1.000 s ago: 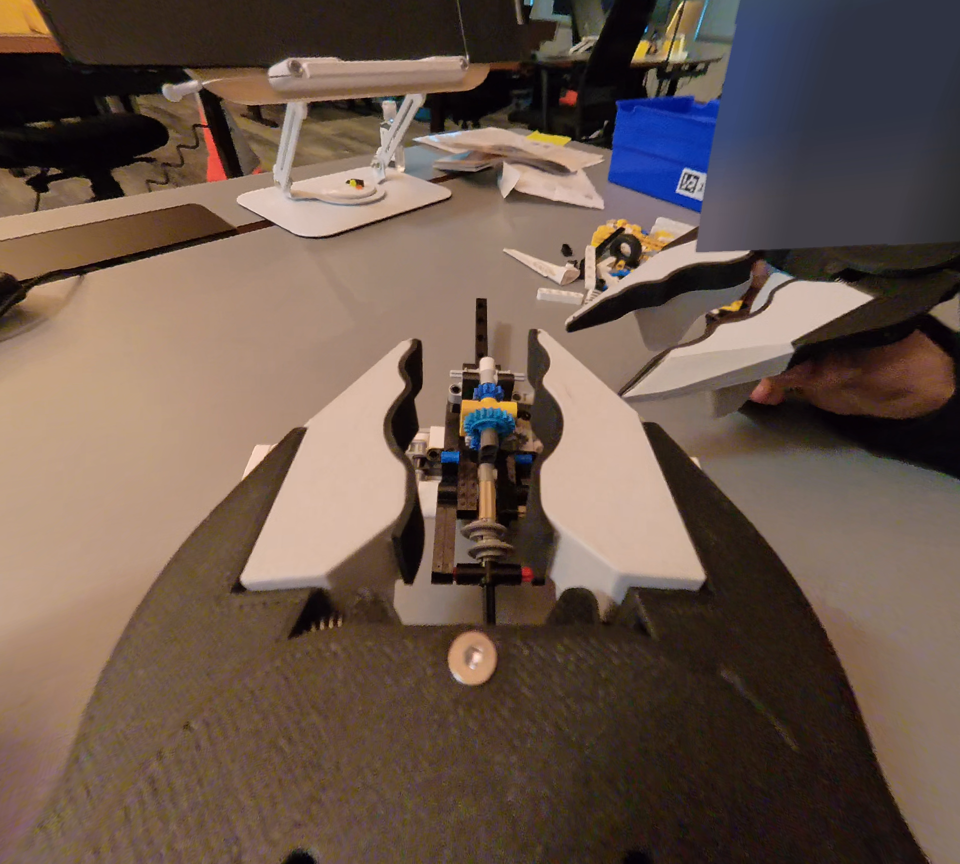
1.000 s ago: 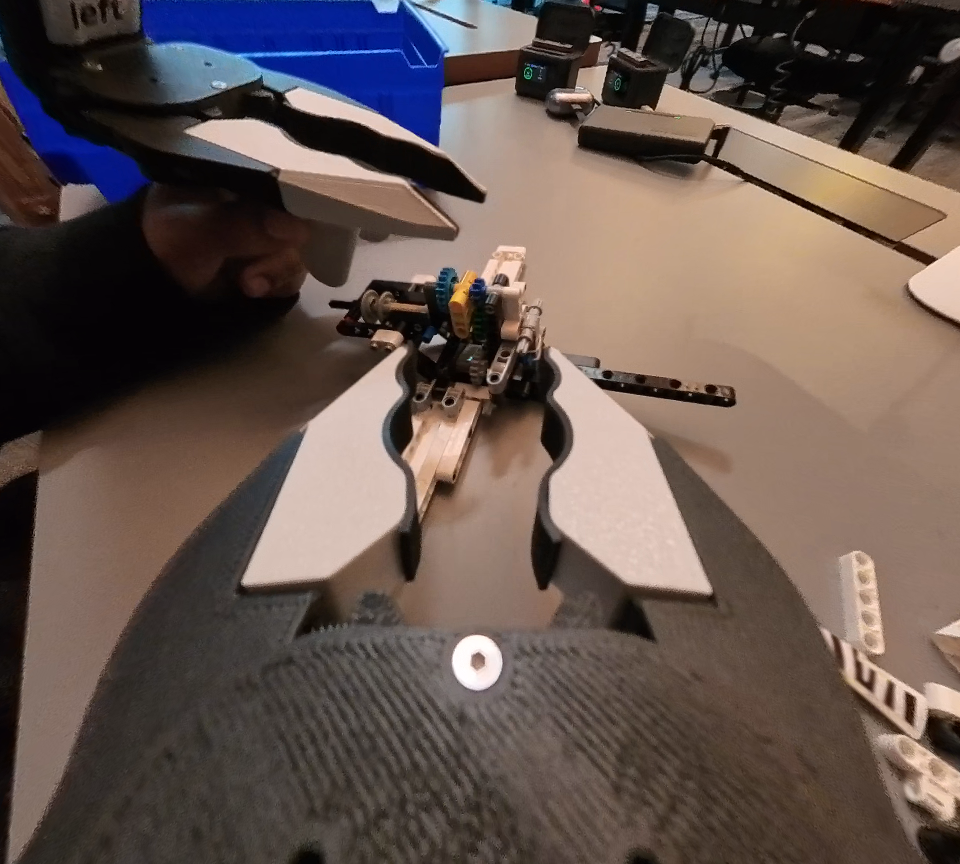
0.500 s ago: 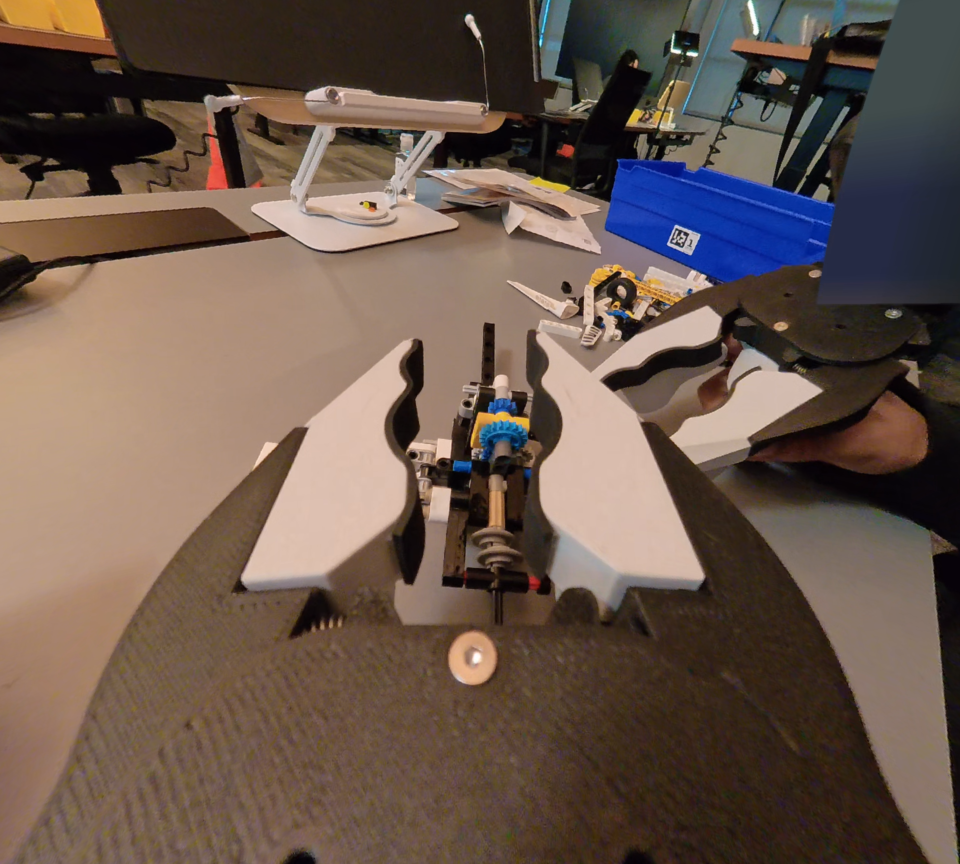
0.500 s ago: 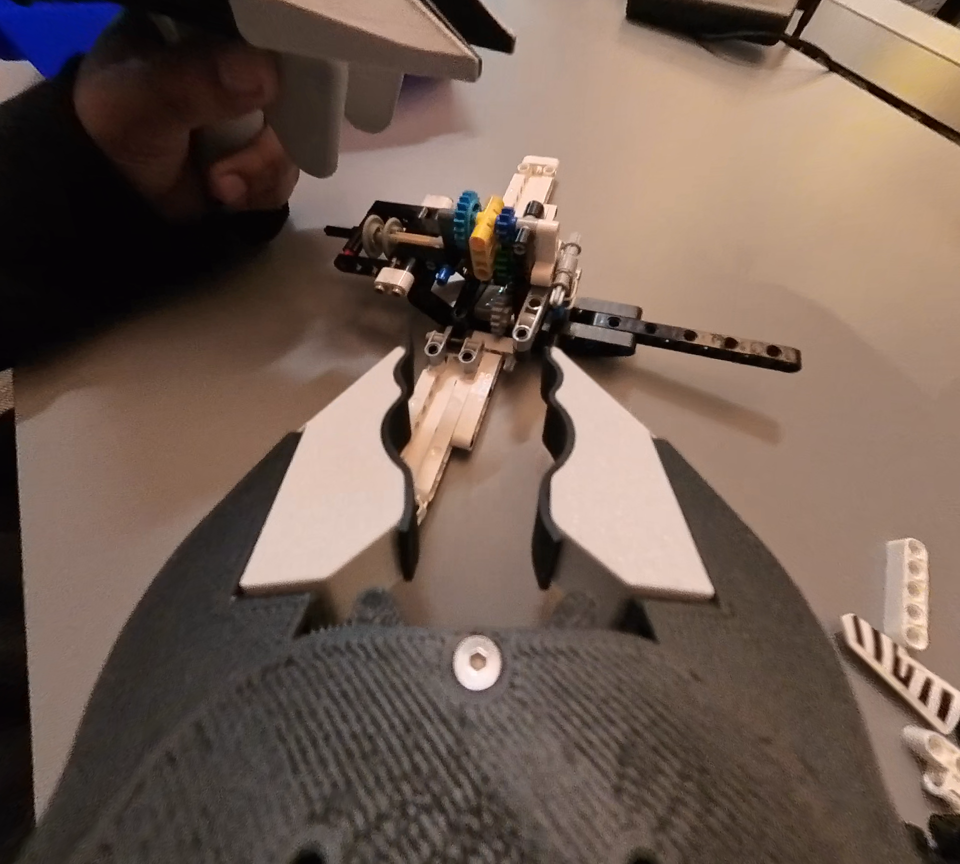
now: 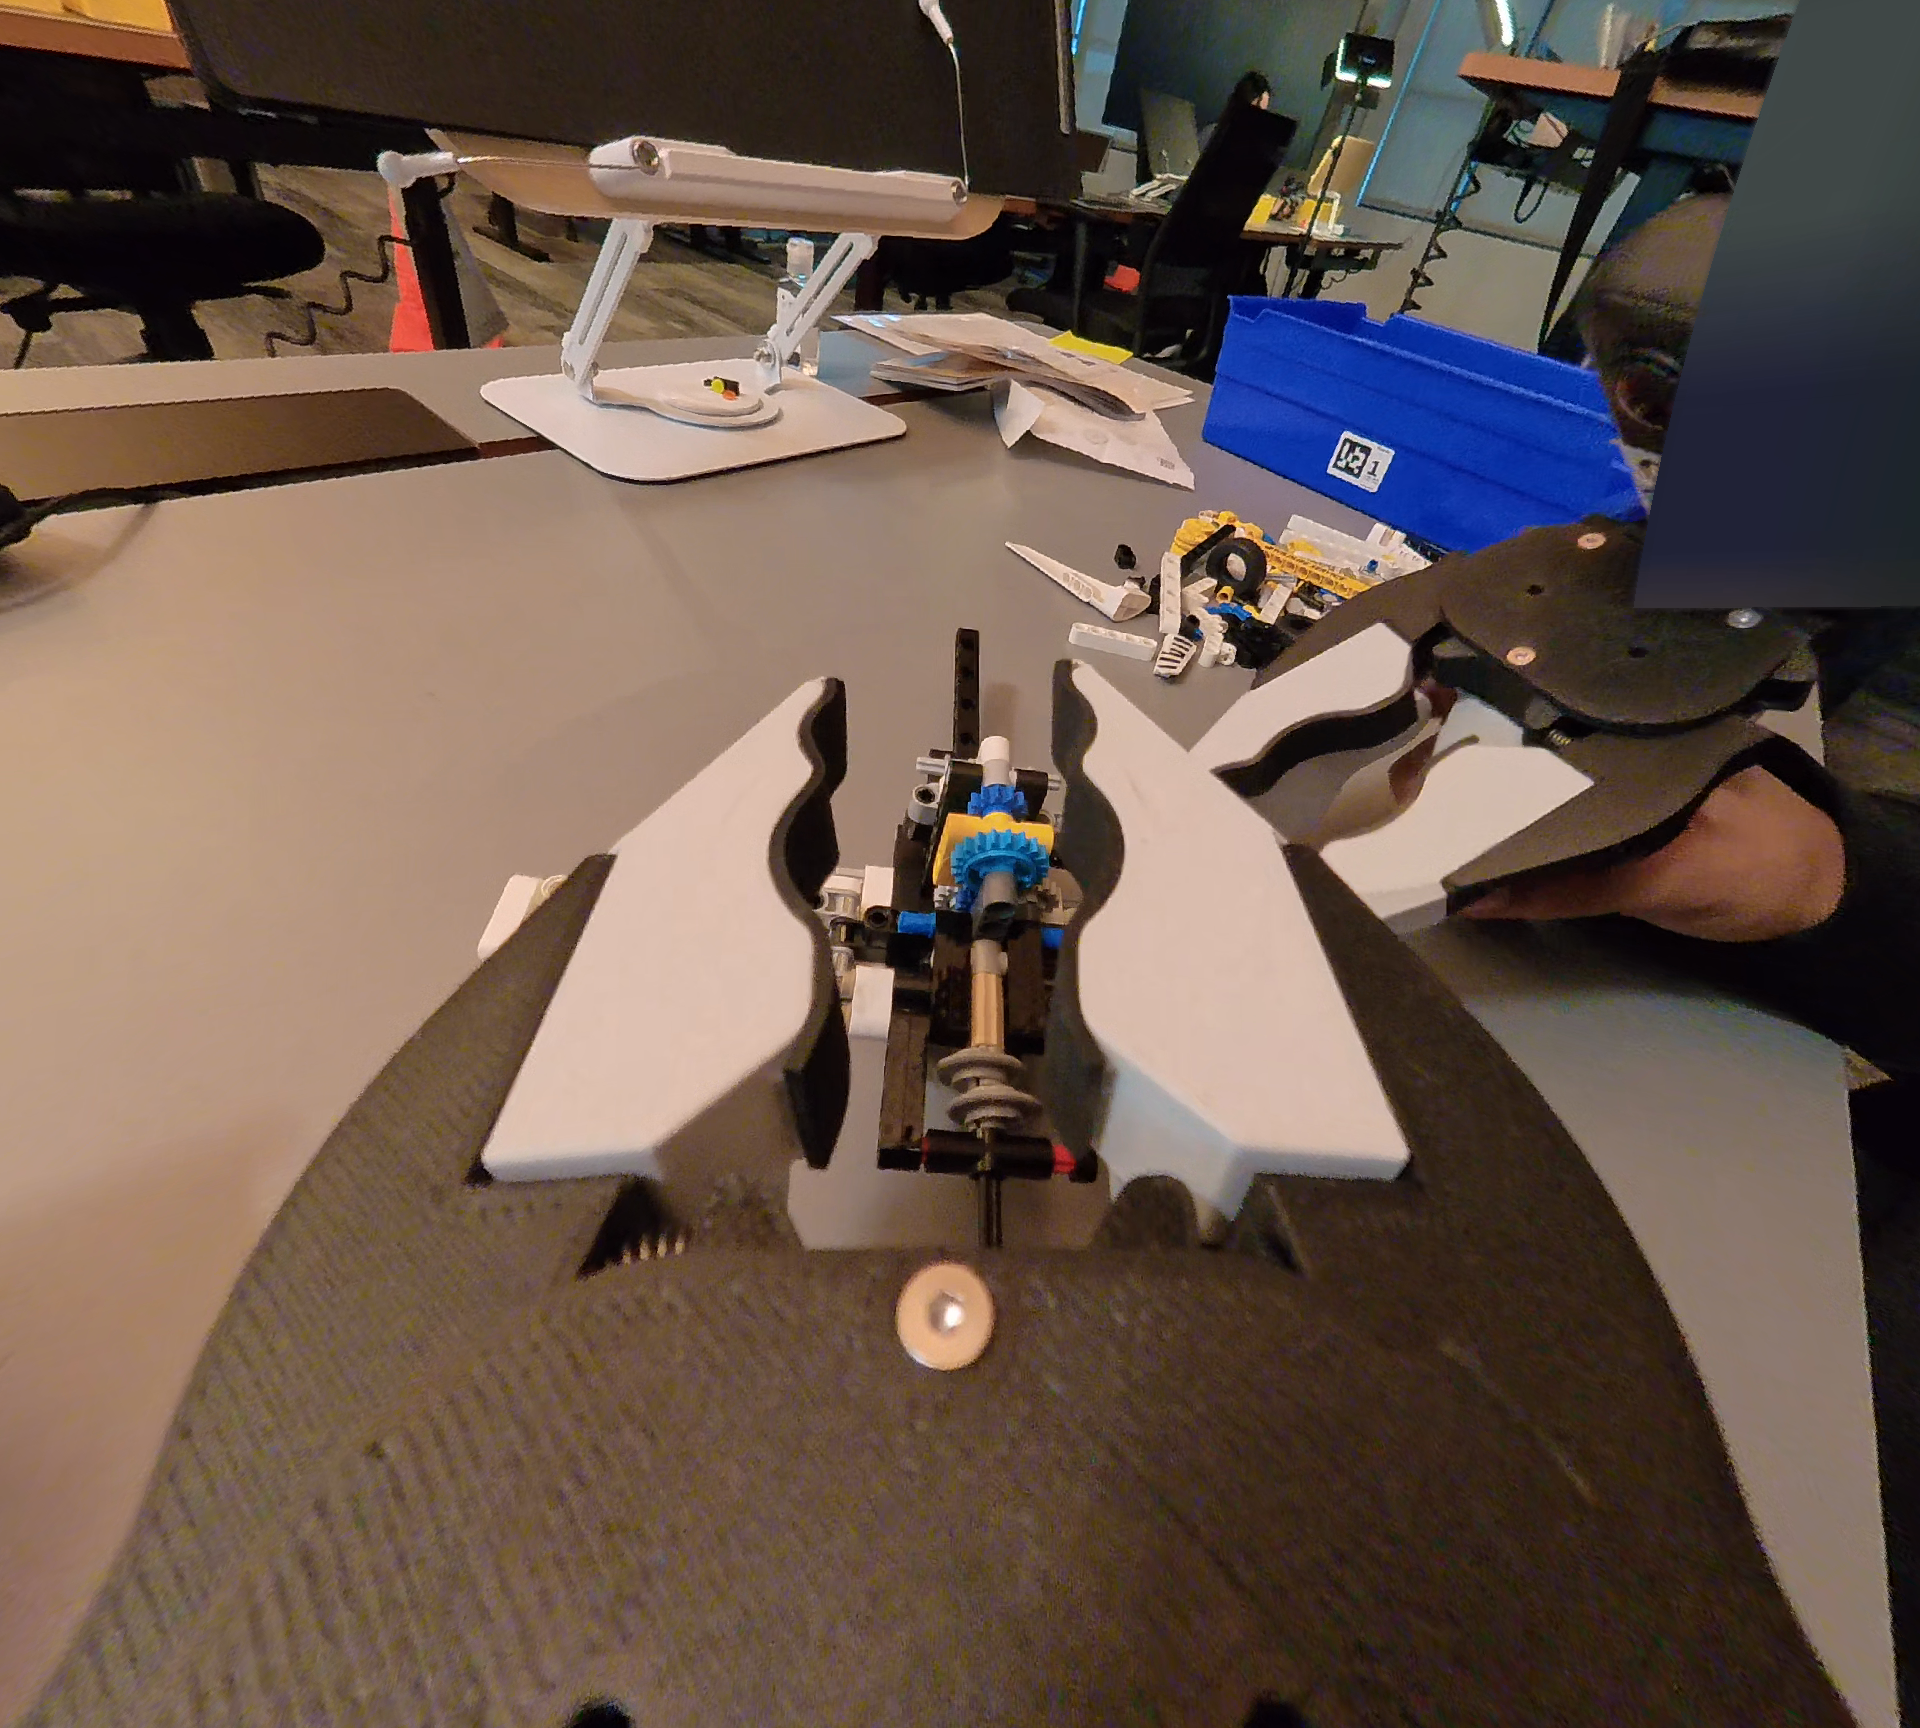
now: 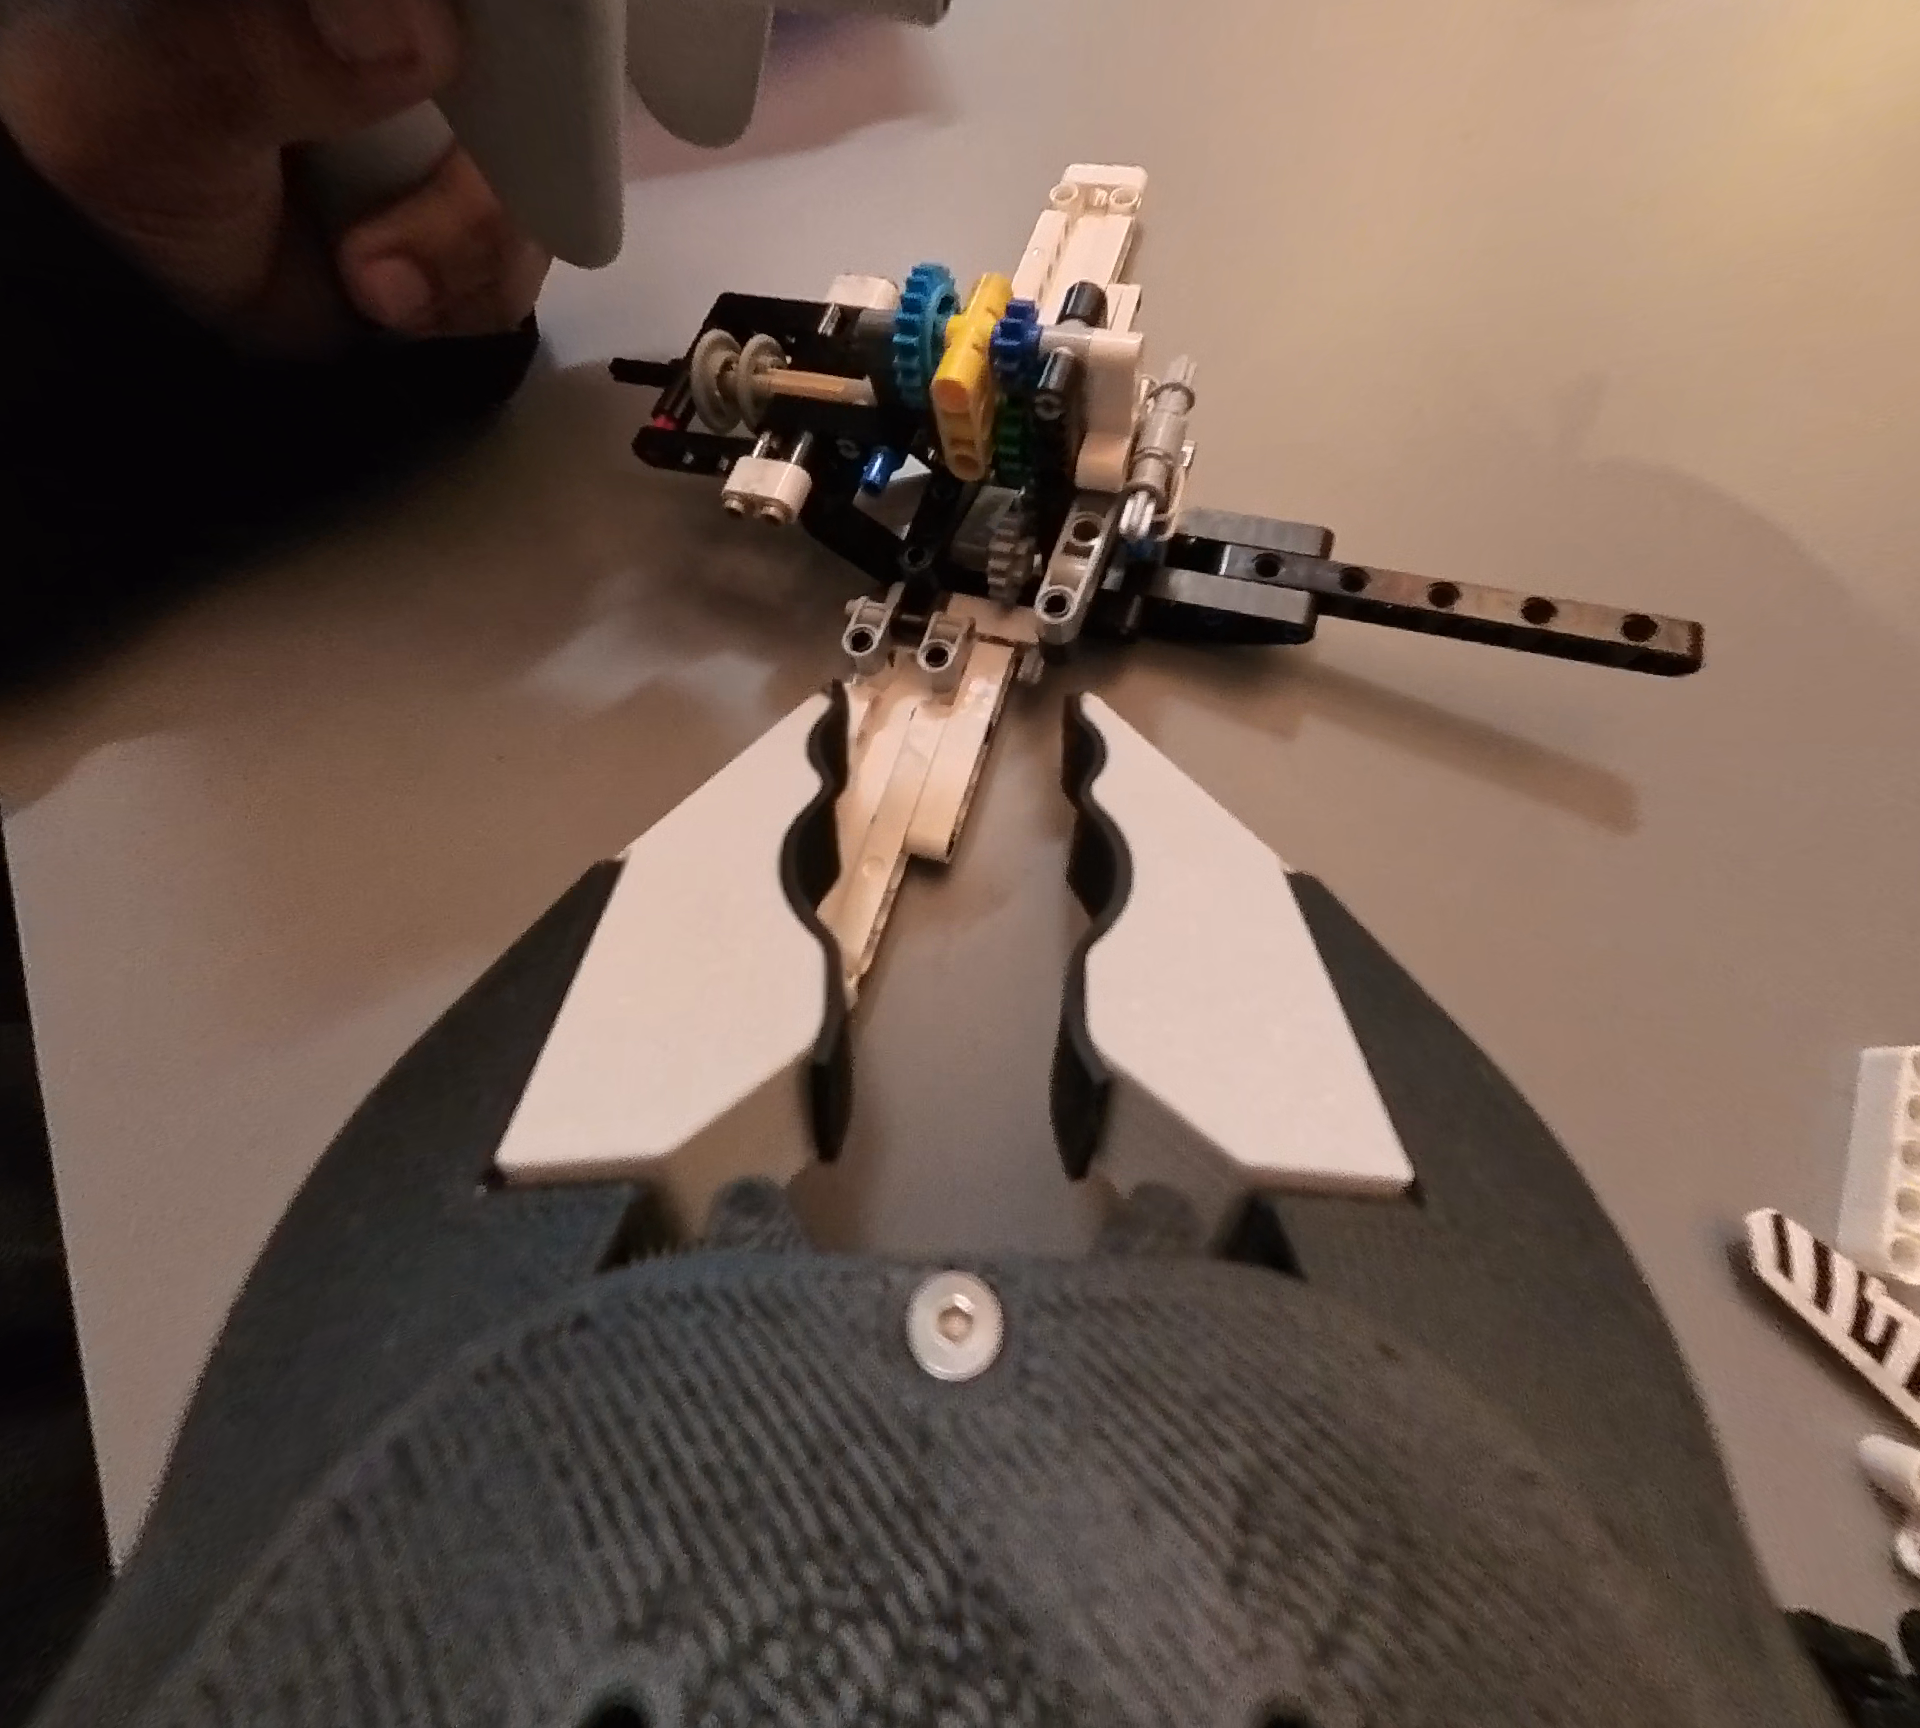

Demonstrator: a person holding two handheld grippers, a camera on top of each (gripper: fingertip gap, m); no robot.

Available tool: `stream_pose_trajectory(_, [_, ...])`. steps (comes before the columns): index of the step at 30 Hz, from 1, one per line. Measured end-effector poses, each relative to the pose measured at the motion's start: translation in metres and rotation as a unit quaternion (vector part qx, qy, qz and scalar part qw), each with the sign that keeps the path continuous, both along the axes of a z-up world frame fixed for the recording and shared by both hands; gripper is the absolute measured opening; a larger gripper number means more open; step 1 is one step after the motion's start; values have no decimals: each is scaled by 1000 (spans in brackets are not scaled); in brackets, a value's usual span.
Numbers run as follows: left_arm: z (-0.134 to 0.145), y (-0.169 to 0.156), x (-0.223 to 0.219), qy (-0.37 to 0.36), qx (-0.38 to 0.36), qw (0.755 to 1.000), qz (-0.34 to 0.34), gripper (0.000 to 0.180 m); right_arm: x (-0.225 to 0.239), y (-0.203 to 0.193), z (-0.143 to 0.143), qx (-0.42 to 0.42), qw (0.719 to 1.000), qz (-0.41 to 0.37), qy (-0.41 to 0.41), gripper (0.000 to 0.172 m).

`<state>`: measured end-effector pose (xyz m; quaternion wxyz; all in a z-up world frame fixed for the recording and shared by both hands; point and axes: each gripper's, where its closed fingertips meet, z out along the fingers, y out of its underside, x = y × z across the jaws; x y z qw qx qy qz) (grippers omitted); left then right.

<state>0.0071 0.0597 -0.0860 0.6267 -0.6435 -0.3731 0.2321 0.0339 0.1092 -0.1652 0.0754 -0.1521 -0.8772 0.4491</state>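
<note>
Nearer now, right hand-held gripper (image 6: 956, 707) straddles beam (image 6: 925, 774) of model (image 6: 966, 390) at 12 o'clock, jaws apart; left hand-held gripper (image 5: 948, 686) likewise. Lopsided closing could swivel it.

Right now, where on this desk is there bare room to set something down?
Widest free patch: grey table left of the brick model, running back to the white stand. A narrower bare strip lies between the model and the papers. Crowded on the right: loose pieces, blue bin, and the right gripper beside the model.
</note>
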Motion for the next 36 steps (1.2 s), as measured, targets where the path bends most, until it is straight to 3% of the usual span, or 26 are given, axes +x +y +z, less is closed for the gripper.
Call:
stream_pose_trajectory(6, [-2,2,0,-3,-8,1000,-2,40,1,1,10,-31,1000,1,4,25])
stream_pose_trajectory(18, [-2,2,0,-6,-1,1000,-5,40,-1,0,1,2,1000,-5,15,13])
stream_pose_trajectory(23, [-2,2,0,-6,0,1000,-5,40,-10,8,26,-86,996,-30,2,24])
stream_pose_trajectory(28, [-2,3,1,-5,0,1000,-7,40,-23,30,59,-210,976,-59,-20,22])
stream_pose_trajectory(36, [-1,3,1,-6,3,1000,-9,40,-22,28,58,-204,977,-52,-16,21])
